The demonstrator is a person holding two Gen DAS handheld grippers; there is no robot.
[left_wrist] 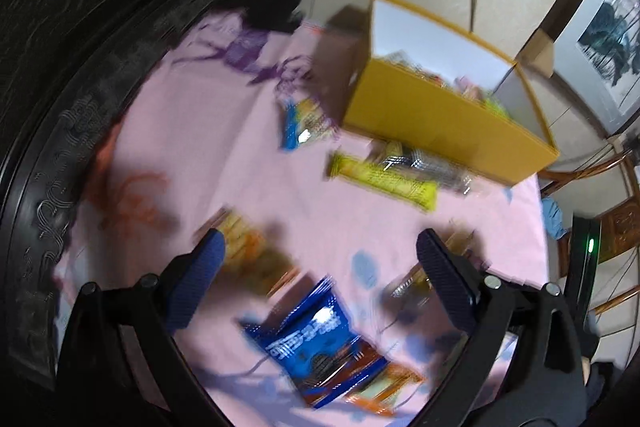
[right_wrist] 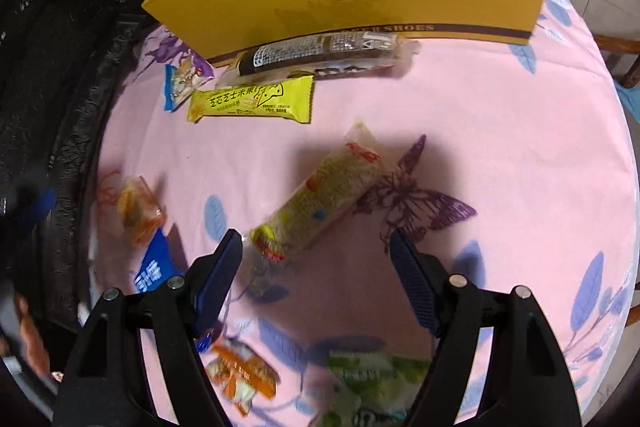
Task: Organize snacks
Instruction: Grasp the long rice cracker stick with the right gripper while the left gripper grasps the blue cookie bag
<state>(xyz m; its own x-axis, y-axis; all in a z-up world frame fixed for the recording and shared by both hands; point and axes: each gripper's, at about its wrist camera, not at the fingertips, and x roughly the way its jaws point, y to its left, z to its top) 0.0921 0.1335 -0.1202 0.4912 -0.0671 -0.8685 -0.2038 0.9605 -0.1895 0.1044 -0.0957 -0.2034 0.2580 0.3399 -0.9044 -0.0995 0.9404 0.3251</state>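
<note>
While both grippers are held spread and empty, the left gripper (left_wrist: 320,247) is seen above a blue snack packet (left_wrist: 316,343), the right gripper (right_wrist: 316,247) near a yellow-green snack bar (right_wrist: 320,195).

My left wrist cam is looking forward and down over my left gripper (left_wrist: 320,255), sitting close above the pink tablecloth (left_wrist: 224,163), facing the yellow box (left_wrist: 444,123) from a corner angle, so its inside is showing. My right wrist cam is looking down past my right gripper (right_wrist: 316,247), also close to the cloth, facing the box's long outer wall head-on. Both views are sharing the box, the yellow snack bar (left_wrist: 384,181) lying before it, and the blue packet (left_wrist: 316,343). Left view is motion-blurred.
</note>
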